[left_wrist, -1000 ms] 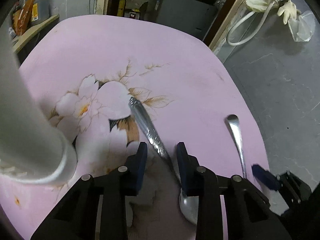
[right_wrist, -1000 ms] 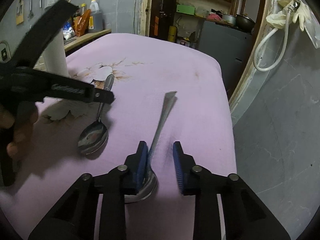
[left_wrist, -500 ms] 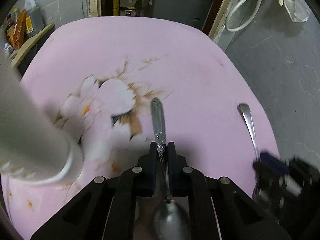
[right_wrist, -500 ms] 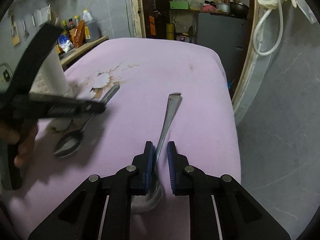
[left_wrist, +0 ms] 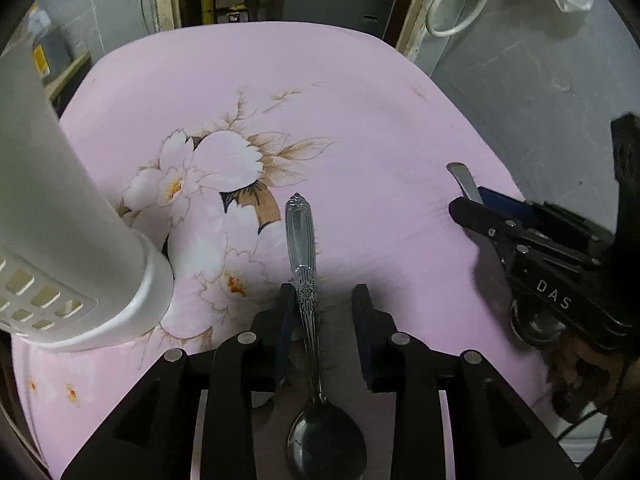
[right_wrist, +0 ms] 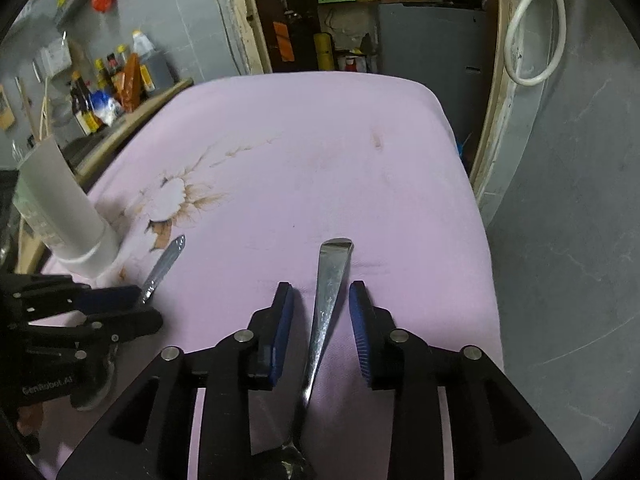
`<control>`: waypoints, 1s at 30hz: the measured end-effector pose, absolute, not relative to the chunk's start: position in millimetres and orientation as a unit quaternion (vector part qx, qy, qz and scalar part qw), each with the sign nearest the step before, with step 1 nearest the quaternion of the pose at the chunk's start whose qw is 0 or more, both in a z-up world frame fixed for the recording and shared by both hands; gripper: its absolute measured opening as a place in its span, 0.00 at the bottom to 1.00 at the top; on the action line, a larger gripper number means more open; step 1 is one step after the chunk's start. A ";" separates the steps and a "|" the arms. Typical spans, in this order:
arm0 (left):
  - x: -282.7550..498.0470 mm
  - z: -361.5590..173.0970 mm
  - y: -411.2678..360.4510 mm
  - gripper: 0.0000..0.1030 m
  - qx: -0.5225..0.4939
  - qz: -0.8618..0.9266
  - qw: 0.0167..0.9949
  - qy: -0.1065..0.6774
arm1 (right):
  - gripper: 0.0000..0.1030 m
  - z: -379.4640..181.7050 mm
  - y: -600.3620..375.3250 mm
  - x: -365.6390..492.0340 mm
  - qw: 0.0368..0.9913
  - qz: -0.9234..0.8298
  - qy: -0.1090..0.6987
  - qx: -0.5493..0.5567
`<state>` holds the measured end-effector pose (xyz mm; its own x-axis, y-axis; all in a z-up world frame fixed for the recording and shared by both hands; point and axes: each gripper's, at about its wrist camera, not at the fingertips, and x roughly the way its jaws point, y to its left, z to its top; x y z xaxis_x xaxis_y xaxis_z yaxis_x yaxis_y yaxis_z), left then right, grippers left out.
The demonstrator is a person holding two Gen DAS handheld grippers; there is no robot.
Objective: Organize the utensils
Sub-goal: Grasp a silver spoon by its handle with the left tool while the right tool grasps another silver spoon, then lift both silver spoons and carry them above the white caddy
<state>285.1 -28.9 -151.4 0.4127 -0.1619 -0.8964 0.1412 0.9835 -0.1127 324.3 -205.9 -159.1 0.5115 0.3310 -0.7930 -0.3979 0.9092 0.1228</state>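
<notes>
two steel spoons, ornate (left_wrist: 303, 248) and plain (right_wrist: 330, 280), lie seemingly ungripped between each just-opened claw.

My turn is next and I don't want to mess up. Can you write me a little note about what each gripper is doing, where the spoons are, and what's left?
Left gripper: open; its jaws just opened again. The patterned spoon lies on the pink cloth between them, not gripped.
Right gripper: open too, jaws just reopened around the plain spoon, also lying on the cloth.
White holder: stands at the cloth's left side.
Done: neither spoon is put away.
Left: probably grip each spoon and put it in the holder.
</notes>
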 end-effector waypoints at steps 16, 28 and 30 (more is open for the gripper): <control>221.0 -121.7 -13.3 0.07 -0.057 -0.030 0.889 0.452 | 0.07 -125.6 -218.0 288.4 0.883 0.237 0.405 0.002; 180.2 -98.9 -13.2 0.07 -0.070 0.004 0.922 0.382 | 0.03 -100.8 -221.2 245.2 0.890 0.263 0.372 -0.011; 184.2 -99.1 -17.0 0.07 -0.068 0.002 0.923 0.379 | 0.02 -95.9 -224.0 235.9 0.894 0.262 0.364 -0.018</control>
<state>184.2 -17.0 -99.1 0.7126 -0.0477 -0.7000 -0.0550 0.9908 -0.1236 235.9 -224.0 -95.9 0.5974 0.4562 -0.6596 -0.4817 0.8617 0.1597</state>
